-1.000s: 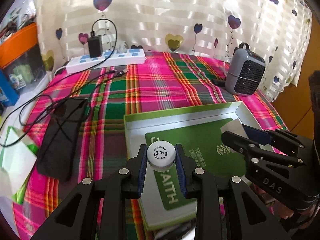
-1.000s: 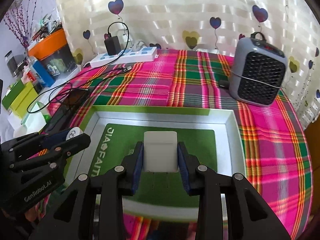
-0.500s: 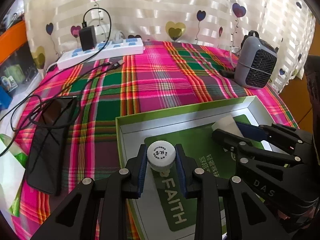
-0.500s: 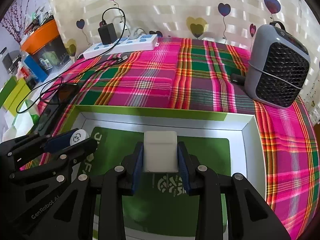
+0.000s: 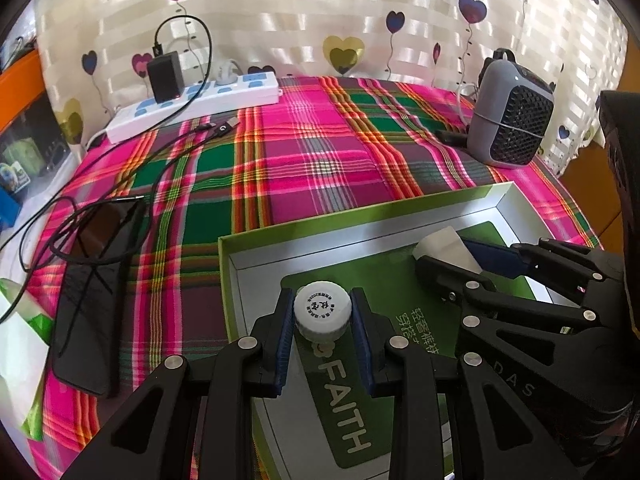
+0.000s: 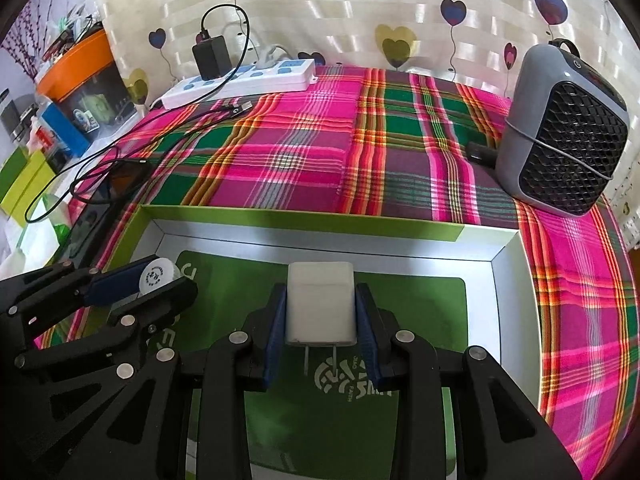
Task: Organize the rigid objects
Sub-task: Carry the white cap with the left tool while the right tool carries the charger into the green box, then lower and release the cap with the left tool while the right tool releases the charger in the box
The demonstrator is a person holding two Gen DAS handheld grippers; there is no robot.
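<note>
Left wrist view: we carry both items over the shallow green-rimmed cardboard box point(image 5: 360, 224).
Our left gripper point(image 5: 322, 316) pinches a white round-capped plastic bottle point(image 5: 322, 310); our right gripper point(image 6: 320, 312) clamps a white plug-in charger cube point(image 6: 320, 306); we judge crowded grippers might collide.

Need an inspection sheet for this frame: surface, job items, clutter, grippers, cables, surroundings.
Surface: plaid cloth over the table.
Job's things: green box, open, on the cloth; white cap; white plug, prongs toward the camera.
Clutter: heater; phone.
Grippers: left gripper shut on cap, right gripper shut on plug, both over the box.
Cables: black cable from adapter in power strip, looping across the phone.
Surroundings: heart curtain; bins at left.
</note>
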